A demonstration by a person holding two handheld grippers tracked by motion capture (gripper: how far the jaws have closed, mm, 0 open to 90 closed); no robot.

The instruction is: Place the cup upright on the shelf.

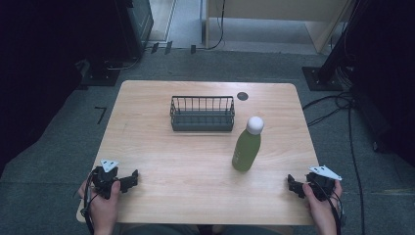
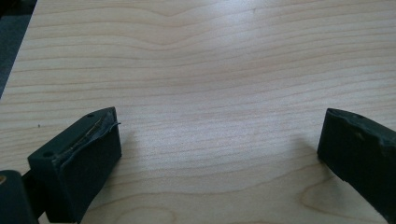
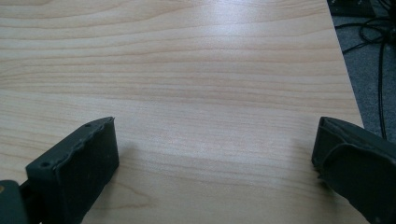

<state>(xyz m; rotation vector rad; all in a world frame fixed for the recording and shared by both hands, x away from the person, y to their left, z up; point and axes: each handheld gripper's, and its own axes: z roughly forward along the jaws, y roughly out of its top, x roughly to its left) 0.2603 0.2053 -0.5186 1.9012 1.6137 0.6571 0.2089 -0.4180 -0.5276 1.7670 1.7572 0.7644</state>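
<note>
Both tools (image 1: 131,179) (image 1: 292,185) wide apart, empty.

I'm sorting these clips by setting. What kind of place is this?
Probably a lab or studio set up for recording, not a home: a bare wooden table stands on grey carpet, cables trail across the floor, and dark equipment stands flank it. Just a wire basket and green bottle are staged.

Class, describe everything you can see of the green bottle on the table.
The green bottle stands upright on the wooden table, right of centre, just in front and to the right of the dark wire basket, apart from it. It has a smooth green body with faint pale print and a rounded white cap. Nothing grips it.
</note>
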